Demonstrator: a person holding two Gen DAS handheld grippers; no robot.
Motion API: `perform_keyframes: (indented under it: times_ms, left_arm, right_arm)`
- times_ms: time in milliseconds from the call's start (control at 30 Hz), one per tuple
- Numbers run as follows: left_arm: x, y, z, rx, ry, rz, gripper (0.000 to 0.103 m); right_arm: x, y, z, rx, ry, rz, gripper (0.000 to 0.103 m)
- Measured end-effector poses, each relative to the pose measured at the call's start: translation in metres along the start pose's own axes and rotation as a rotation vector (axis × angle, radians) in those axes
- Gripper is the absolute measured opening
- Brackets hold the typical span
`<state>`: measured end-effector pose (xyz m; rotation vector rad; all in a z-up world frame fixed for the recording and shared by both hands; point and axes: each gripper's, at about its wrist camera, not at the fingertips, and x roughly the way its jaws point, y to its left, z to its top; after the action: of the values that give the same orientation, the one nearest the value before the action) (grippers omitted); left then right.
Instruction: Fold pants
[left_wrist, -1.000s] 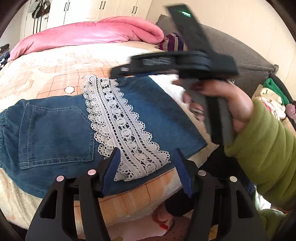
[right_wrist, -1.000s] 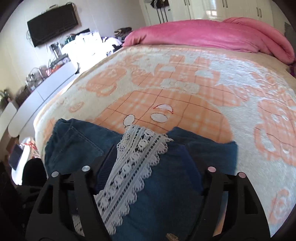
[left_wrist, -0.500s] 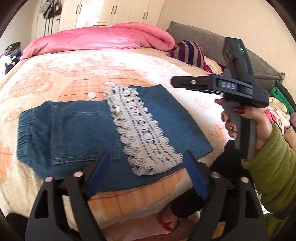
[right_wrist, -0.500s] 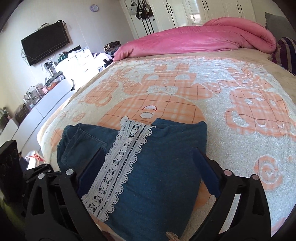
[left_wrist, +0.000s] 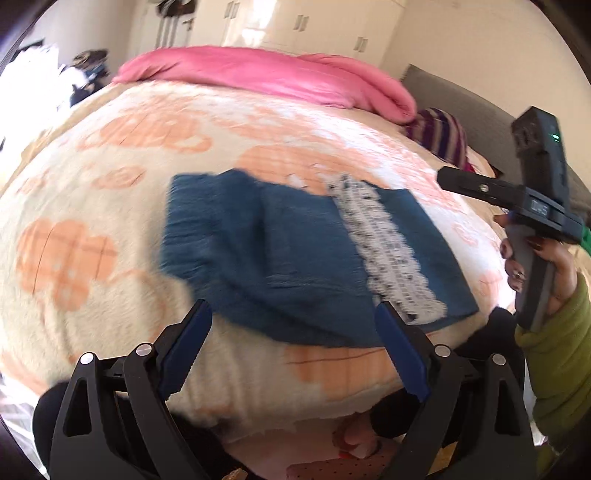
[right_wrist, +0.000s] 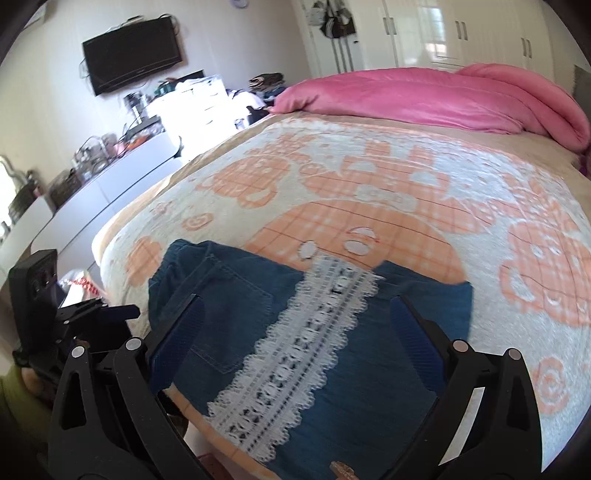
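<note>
Folded denim pants (left_wrist: 291, 258) with a white lace strip (left_wrist: 388, 254) lie on the bed's blanket (left_wrist: 110, 192); the left gripper (left_wrist: 291, 350) hovers spread, empty.

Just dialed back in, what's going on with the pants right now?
The dark blue denim pants with the white lace strip lie folded near the front edge of the peach patterned bed blanket. Both the left claw and right claw are open, hovering above the pants and gripping nothing.
</note>
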<state>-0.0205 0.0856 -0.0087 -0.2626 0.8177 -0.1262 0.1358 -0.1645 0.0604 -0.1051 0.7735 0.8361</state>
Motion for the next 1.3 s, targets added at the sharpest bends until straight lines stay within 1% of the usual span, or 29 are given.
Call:
perform_keyframes:
  times_ms: [133,267,400,467,567,600,633,667,700,733,767,833,867,900,1067,1133,1200,1233,1267,1300]
  left_arm:
    - [0.003,0.012,-0.002,-0.040,0.014,-0.007,0.089]
    - [0.008,0.016,-0.005,-0.045,0.027,-0.003,0.089]
    - [0.014,0.023,-0.007,-0.081,0.036,-0.019,0.089]
    - [0.016,0.027,-0.007,-0.111,0.033,-0.041,0.089]
    - [0.020,0.035,-0.008,-0.179,0.043,-0.129,0.088]
    - [0.022,0.036,-0.008,-0.197,0.046,-0.147,0.087]
    - [0.024,0.037,-0.009,-0.212,0.049,-0.160,0.084]
    - [0.025,0.037,-0.009,-0.215,0.047,-0.170,0.075]
    - [0.026,0.037,-0.009,-0.215,0.045,-0.172,0.069]
    - [0.028,0.037,-0.008,-0.221,0.038,-0.180,0.066]
    - [0.029,0.038,-0.008,-0.227,0.035,-0.186,0.059]
    - [0.033,0.042,-0.008,-0.241,0.030,-0.194,0.055]
    - [0.035,0.043,-0.009,-0.247,0.030,-0.199,0.049]
    - [0.038,0.045,-0.010,-0.256,0.037,-0.203,0.045]
    - [0.043,0.045,-0.013,-0.257,0.035,-0.223,0.044]
    - [0.045,0.047,-0.014,-0.272,0.030,-0.236,0.044]
    - [0.047,0.051,-0.013,-0.287,0.025,-0.247,0.045]
    - [0.047,0.051,-0.013,-0.288,0.025,-0.248,0.045]
    - [0.046,0.052,-0.014,-0.286,0.023,-0.246,0.045]
    - [0.046,0.051,-0.014,-0.281,0.022,-0.242,0.045]
  right_arm:
    - [0.019,0.024,0.010,-0.062,0.034,0.033,0.094]
    - [0.039,0.046,0.018,-0.119,0.075,0.064,0.094]
    - [0.061,0.066,0.022,-0.180,0.124,0.084,0.094]
    - [0.073,0.077,0.025,-0.214,0.150,0.095,0.094]
    - [0.088,0.088,0.030,-0.243,0.177,0.112,0.094]
    - [0.095,0.092,0.033,-0.248,0.187,0.117,0.094]
    - [0.101,0.095,0.035,-0.250,0.196,0.124,0.094]
    - [0.106,0.098,0.037,-0.251,0.207,0.135,0.094]
    - [0.112,0.100,0.039,-0.248,0.218,0.151,0.094]
    - [0.117,0.103,0.041,-0.246,0.227,0.164,0.094]
    - [0.122,0.105,0.042,-0.244,0.237,0.176,0.094]
    - [0.137,0.111,0.046,-0.240,0.270,0.191,0.094]
    - [0.140,0.113,0.046,-0.241,0.280,0.197,0.094]
    - [0.147,0.117,0.048,-0.248,0.294,0.206,0.094]
    - [0.170,0.130,0.051,-0.285,0.328,0.199,0.094]
    - [0.185,0.131,0.048,-0.294,0.362,0.187,0.093]
    - [0.195,0.129,0.044,-0.292,0.386,0.197,0.081]
    - [0.198,0.128,0.041,-0.288,0.396,0.213,0.064]
    - [0.200,0.126,0.038,-0.282,0.402,0.225,0.055]
    - [0.197,0.124,0.035,-0.271,0.394,0.235,0.052]
